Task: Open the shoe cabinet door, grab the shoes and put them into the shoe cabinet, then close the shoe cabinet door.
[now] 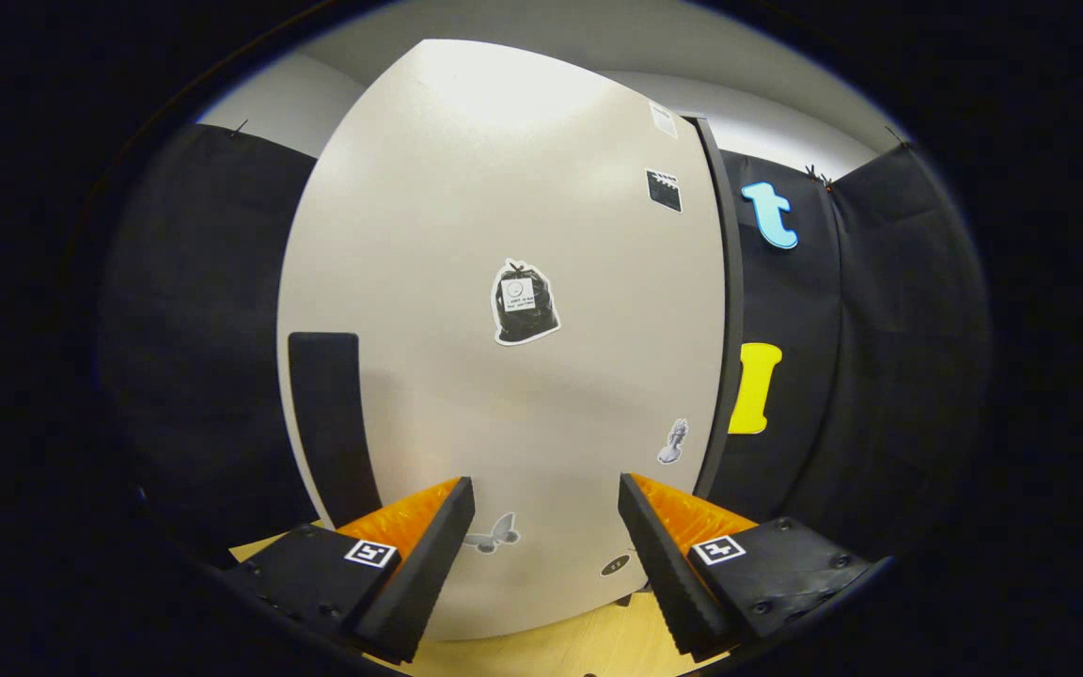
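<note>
Black booth wall (194, 310) behind closed cabinet door (504, 188) (base cut off), tool (546, 512) spread, empty.

My hand-held gripper (546, 503) is level and pointed straight at the shoe cabinet door (504, 188), facing its lower half. I have both fingers spread wide, with a broad gap between them and nothing held in it. The left finger (424, 555) and the right finger (664, 555) angle slightly inward toward their tips and sit at about the same height, so there is no roll. Neither tip touches the door; I can see its face through the gap between them.
</note>
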{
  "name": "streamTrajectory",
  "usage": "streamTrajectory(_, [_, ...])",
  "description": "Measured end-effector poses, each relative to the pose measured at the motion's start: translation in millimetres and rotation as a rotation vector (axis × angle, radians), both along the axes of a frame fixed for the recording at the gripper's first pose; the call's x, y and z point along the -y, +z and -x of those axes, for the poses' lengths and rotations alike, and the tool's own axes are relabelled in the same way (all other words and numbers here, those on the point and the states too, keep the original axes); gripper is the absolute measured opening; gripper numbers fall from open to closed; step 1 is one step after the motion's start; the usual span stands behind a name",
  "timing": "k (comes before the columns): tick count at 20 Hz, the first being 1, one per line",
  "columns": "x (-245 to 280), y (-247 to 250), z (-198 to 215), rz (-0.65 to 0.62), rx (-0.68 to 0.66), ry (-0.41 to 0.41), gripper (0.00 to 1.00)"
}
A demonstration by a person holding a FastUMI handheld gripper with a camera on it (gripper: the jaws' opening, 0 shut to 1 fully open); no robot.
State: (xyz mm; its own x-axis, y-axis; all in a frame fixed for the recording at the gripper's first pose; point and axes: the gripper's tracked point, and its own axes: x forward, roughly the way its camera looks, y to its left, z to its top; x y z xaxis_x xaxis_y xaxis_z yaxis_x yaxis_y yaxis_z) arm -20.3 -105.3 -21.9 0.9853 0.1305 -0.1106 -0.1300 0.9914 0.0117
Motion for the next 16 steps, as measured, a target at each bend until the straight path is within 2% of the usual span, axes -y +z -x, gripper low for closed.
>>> streamTrajectory(3, [1.3,5.4,3.0,-0.036,0.002,-0.011,0.98])
streamTrajectory(16, [12.1,14.9,29.3,-0.035,0.006,-0.024,0.98])
